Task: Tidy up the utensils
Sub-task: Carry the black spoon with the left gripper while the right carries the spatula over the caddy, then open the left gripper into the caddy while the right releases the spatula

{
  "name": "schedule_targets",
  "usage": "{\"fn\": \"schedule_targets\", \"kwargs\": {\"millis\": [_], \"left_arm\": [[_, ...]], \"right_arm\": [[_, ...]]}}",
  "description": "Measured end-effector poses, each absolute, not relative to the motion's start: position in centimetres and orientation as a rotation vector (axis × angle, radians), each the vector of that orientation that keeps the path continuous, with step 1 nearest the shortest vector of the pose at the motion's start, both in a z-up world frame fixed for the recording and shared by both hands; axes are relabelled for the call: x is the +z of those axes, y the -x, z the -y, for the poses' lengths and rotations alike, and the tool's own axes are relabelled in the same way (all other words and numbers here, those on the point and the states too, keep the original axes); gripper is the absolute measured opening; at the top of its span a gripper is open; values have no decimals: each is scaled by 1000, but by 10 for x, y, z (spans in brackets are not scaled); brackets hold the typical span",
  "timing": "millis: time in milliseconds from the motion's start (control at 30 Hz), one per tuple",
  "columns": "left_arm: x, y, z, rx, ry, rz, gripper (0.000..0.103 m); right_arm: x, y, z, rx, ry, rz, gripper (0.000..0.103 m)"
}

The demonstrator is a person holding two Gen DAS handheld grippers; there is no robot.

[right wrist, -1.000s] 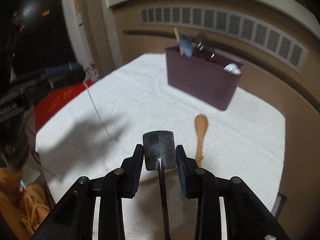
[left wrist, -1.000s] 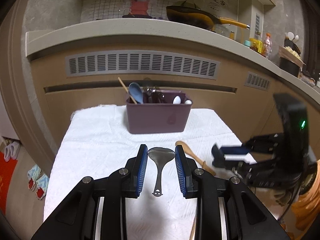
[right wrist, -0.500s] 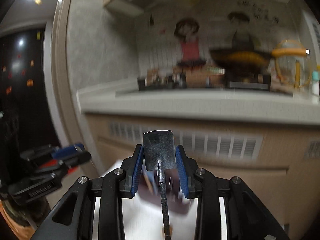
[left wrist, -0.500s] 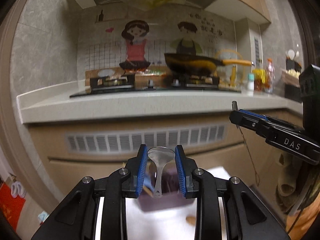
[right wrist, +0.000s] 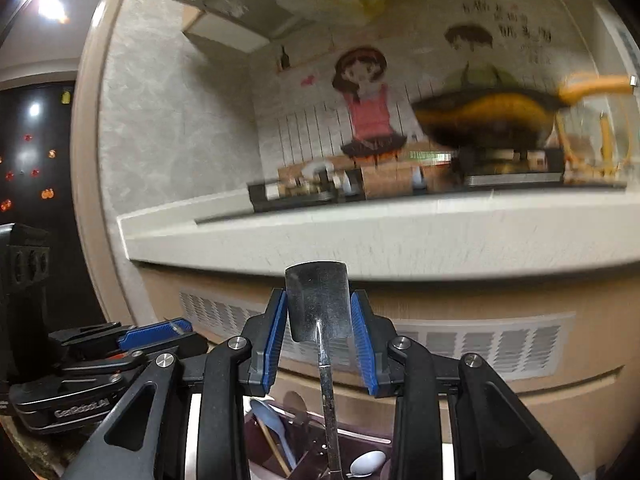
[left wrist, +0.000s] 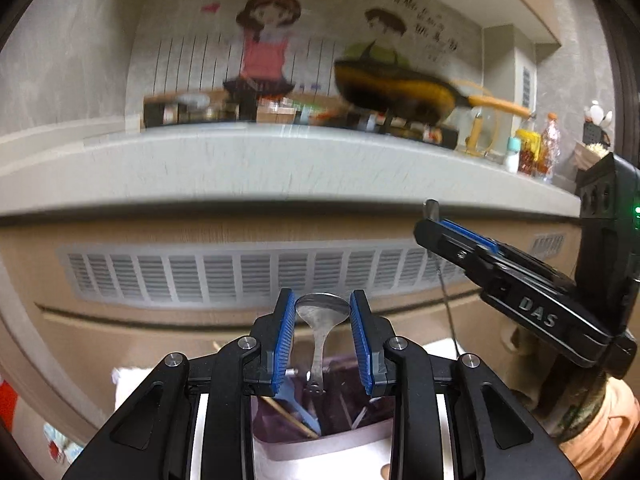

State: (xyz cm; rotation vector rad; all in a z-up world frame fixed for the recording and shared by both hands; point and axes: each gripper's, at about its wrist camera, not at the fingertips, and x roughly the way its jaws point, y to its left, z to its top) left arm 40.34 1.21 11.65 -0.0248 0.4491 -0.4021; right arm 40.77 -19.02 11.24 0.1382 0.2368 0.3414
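Note:
My left gripper (left wrist: pixel 322 312) is shut on a steel spoon (left wrist: pixel 322 311), bowl up, handle hanging down over the purple utensil box (left wrist: pixel 320 436). My right gripper (right wrist: pixel 319 312) is shut on a steel spatula (right wrist: pixel 317 300), blade up, its handle reaching down into the same purple box (right wrist: pixel 304 440). The box holds a blue spoon (right wrist: pixel 266 424), a wooden stick, a white spoon (right wrist: pixel 370 462) and other utensils. The right gripper also shows in the left wrist view (left wrist: pixel 432 216); the left gripper shows in the right wrist view (right wrist: pixel 176 326).
A wooden spoon tip (left wrist: pixel 385 471) lies on the white cloth (left wrist: pixel 124 380) right of the box. Behind stands a cabinet front with a vent grille (left wrist: pixel 240 272) under a counter (left wrist: pixel 280 164) with a yellow pan (left wrist: pixel 396 92).
Both grippers lifted their utensils off the cloth, tilted up, then moved forward over the purple box. The utensil handles now hang over or into the box.

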Motion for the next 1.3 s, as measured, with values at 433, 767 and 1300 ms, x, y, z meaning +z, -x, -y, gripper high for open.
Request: {"fn": "schedule_targets", "kwargs": {"millis": [433, 767, 1300], "left_arm": [[46, -445, -11, -394, 97, -562, 29], [14, -431, -16, -403, 175, -612, 39], [18, -365, -38, -321, 185, -528, 76]], "right_arm": [[33, -450, 179, 327, -101, -341, 31], [-3, -435, 172, 345, -59, -462, 27], [-1, -314, 196, 120, -112, -340, 83]]}}
